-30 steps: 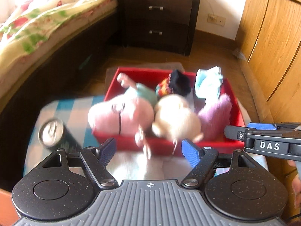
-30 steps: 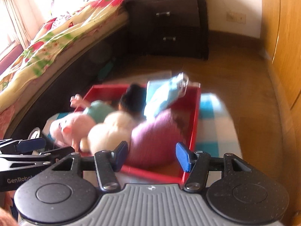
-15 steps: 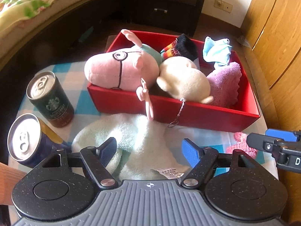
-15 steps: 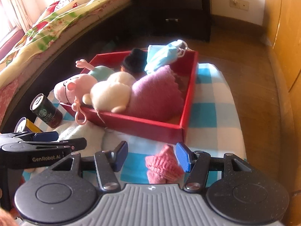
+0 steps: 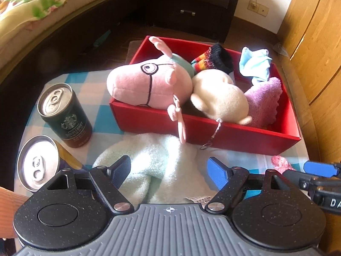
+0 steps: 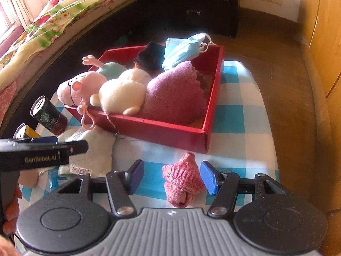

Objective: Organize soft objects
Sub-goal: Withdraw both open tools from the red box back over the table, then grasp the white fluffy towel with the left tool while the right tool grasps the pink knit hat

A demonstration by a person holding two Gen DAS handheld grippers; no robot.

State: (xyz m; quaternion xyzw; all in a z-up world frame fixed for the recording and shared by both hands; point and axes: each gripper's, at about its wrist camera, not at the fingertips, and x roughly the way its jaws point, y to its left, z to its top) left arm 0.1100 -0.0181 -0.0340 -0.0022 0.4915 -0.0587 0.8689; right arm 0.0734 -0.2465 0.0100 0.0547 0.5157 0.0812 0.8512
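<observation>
Fingers of our left gripper (image 5: 169, 169) stood parted over the pale mint towel (image 5: 153, 155), one pad on either side, neither pressing it. Our right gripper (image 6: 171, 176) had just been opening, and its fingers straddled the pink knitted sock (image 6: 181, 179) without pinching it. Both soft things lay on the checked surface (image 6: 240, 111) just in front of the red box (image 6: 170, 132), the towel toward its left corner, the sock toward its right. That box already held a pink pig plush (image 5: 147, 85), a cream plush (image 5: 221, 98) and a purple cloth (image 5: 266, 102). To do this well, we judged we should close on a thick fold of each, lift clear of the box's front wall, and steer the towel away from the two cans (image 5: 64, 113) left of the box.
</observation>
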